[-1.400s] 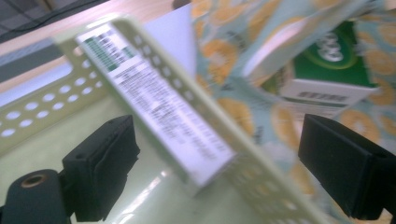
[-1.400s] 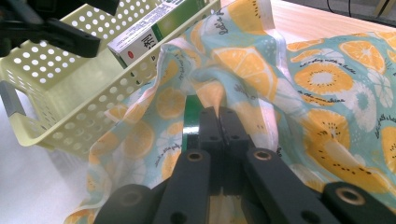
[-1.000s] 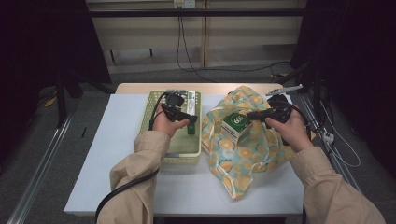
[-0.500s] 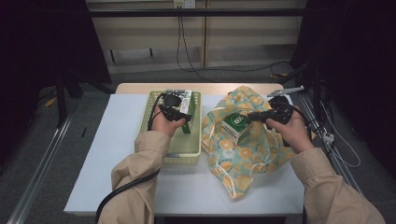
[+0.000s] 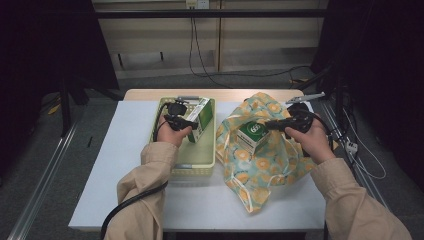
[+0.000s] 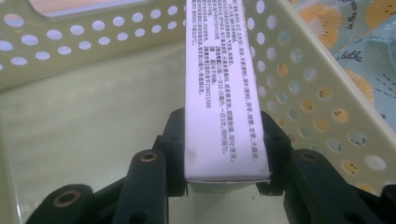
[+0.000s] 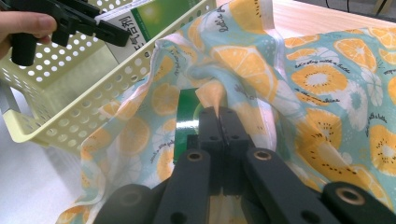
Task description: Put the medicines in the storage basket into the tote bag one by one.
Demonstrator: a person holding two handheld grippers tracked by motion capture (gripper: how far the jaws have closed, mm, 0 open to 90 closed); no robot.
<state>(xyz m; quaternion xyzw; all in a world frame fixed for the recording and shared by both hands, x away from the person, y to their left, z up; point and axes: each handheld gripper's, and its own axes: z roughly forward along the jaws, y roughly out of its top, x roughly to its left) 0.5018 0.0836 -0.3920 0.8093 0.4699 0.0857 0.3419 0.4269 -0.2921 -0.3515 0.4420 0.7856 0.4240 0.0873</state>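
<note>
Light falls from above onto the table [image 5: 125, 165], which is evenly lit, while the room around it sinks into near black. Shadows are soft. The high view is grainy and slightly soft; both gripper views are sharper, their near jaws blurred.

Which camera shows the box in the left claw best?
The left gripper view: the box sits close-up between the left claw, print visible. The high view shows it small; the right gripper view catches its green corner.
</note>
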